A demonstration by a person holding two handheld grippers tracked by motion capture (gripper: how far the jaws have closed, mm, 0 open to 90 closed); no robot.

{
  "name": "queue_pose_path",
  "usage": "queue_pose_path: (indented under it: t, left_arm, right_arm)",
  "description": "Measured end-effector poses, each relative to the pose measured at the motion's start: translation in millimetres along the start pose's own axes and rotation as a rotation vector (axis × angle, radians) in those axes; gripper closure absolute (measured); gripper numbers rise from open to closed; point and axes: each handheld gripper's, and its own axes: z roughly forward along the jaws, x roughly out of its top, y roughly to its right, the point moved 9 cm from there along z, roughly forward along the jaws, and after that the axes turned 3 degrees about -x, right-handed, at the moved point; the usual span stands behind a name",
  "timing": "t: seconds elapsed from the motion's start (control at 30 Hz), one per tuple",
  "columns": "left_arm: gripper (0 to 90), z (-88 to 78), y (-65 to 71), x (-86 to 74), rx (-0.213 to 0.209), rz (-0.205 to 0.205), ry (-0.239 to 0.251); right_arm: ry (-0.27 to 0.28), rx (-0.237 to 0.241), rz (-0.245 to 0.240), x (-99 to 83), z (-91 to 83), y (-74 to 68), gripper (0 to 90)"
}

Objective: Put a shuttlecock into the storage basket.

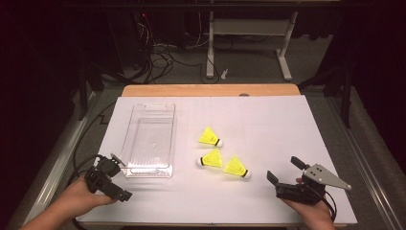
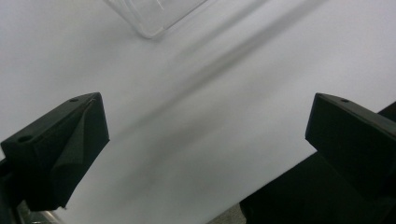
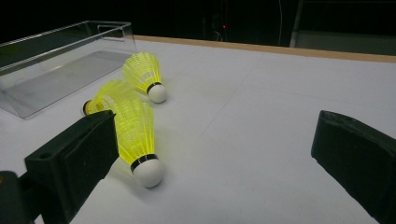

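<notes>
Black jaws spread wide on the left gripper, nothing between them, sitting low at the near-left corner of the white table in the person's left hand. Just ahead of it and a touch to its right stands the clear plastic bin, open-topped, its near corner peeking in at the top of the left gripper view over bare white surface. Moving right from that bin, three yellow shuttlecocks lie on their sides in a loose cluster between the two grippers: the far shuttlecock with its white cork pointing right, the middle shuttlecock with its cork pointing left toward the bin, and the near shuttlecock lying closest to the right gripper. That right gripper rests at the near-right of the table in the right hand, grey plate on top, jaws wide apart and holding nothing. Along its own view, the near shuttlecock sits just ahead beside its left jaw, cork toward the camera, apart from the pads, with the other two and the bin farther off to the left
</notes>
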Motion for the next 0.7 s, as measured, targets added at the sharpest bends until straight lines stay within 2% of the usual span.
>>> queue_pose_path:
  t: [0.27, 0.5, 0.7]
  left_arm:
    - [0.7, -21.5, 4.1, 5.6, 0.018, 0.032, 0.008]
    - [0.6, -35.7, 20.8, 21.8, -0.009, 0.072, 0.030]
    - [0.7, -37.5, 41.2, 35.9, -0.030, 0.131, 0.033]
  right_arm:
    - [-0.006, 0.003, -0.005, -0.4, 0.1, -0.6, 1.1]
    - [-0.018, 0.008, -0.011, -2.2, 0.8, -1.4, 1.4]
    - [-0.016, 0.009, -0.012, -1.6, 0.2, -1.4, 1.5]
